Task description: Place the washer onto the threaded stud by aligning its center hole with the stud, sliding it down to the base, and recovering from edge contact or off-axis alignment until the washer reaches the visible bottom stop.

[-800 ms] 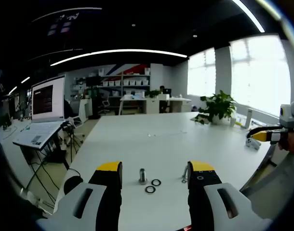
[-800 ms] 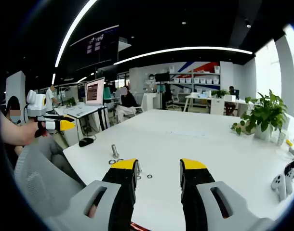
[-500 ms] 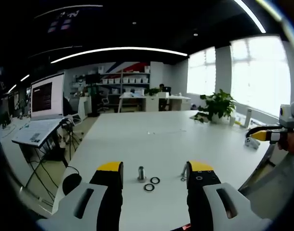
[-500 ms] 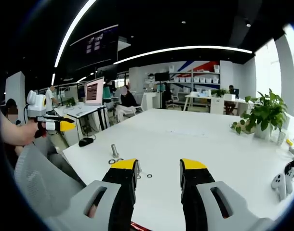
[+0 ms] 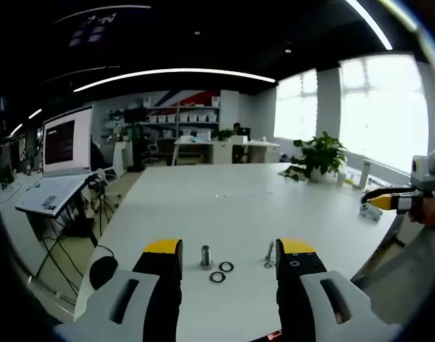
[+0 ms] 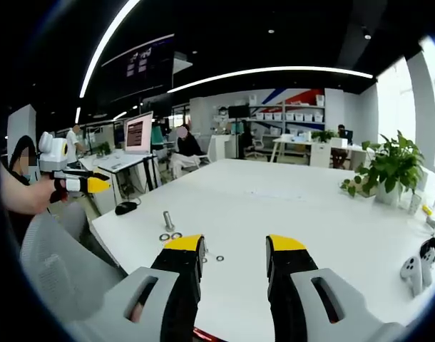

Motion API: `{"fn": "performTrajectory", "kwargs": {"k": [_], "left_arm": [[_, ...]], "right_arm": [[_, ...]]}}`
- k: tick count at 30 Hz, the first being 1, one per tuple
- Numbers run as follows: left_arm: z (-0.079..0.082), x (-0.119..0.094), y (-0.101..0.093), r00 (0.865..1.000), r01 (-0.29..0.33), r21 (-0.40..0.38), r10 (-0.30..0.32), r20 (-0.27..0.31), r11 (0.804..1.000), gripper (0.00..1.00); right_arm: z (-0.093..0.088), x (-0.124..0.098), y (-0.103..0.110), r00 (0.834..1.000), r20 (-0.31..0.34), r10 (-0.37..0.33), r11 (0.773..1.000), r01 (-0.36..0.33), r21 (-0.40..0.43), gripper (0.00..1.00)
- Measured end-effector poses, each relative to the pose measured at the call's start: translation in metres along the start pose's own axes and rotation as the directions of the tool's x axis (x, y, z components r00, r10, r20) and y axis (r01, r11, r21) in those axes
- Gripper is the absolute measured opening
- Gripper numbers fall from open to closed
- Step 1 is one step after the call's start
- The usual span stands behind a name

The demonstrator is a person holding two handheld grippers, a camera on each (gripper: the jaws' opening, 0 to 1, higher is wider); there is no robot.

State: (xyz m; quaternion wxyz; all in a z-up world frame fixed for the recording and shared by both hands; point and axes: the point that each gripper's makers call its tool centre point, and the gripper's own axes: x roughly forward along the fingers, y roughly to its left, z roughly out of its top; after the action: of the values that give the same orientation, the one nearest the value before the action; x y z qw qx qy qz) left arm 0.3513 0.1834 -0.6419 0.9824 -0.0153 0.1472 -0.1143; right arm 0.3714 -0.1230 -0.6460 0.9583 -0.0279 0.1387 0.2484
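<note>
A: Status?

B: Nothing started, as far as I can tell. My left gripper (image 5: 228, 251) has its jaws apart and empty, low over the near edge of the table (image 5: 232, 206). The right gripper (image 6: 234, 247) is the same: jaws spread, nothing between them.

A: Where's the hardware?

B: In the left gripper view, two washers (image 5: 222, 271) lie flat on the table between my jaws, touching or nearly so. Stud (image 5: 205, 256) stands upright just behind them, bare, no washer on it. A second stud (image 5: 270, 254) stands beside the right jaw, also bare.

A: And in the right gripper view?

B: Stud (image 6: 167, 221) sits left of my jaws, washers just beside its foot. One small ring (image 6: 219, 258) lies between the jaws. The second stud is hidden by my left jaw.

A: Remaining?

B: All of it, I'd say: pick up a washer, centre its hole on the stud, slide it to the base. Farther off, plant (image 5: 319, 158) and laptop (image 5: 60, 160), out of the way.
</note>
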Motion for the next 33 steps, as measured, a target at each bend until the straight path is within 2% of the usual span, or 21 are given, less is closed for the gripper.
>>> {"fn": "performTrajectory", "kwargs": {"k": [10, 22, 27, 33], "left_arm": [[0.0, 0.003, 0.0, 1.0, 0.011, 0.011, -0.011, -0.002, 1.0, 0.52], [0.005, 0.002, 0.002, 1.0, 0.016, -0.002, -0.016, 0.027, 1.0, 0.52], [0.004, 0.003, -0.001, 1.0, 0.024, 0.003, -0.024, 0.021, 1.0, 0.52], [0.007, 0.005, -0.002, 0.999, 0.03, 0.007, -0.03, 0.026, 1.0, 0.52]], "right_arm": [[0.002, 0.0, 0.0, 1.0, 0.007, 0.0, 1.0, 0.0, 0.0, 0.37], [-0.001, 0.004, 0.005, 1.0, -0.019, 0.023, 0.999, -0.024, -0.039, 0.37], [-0.002, 0.005, 0.005, 0.999, -0.025, 0.025, 0.999, -0.025, -0.038, 0.37], [0.009, 0.005, 0.008, 0.999, 0.01, 0.038, 0.999, -0.038, -0.028, 0.37]]}}
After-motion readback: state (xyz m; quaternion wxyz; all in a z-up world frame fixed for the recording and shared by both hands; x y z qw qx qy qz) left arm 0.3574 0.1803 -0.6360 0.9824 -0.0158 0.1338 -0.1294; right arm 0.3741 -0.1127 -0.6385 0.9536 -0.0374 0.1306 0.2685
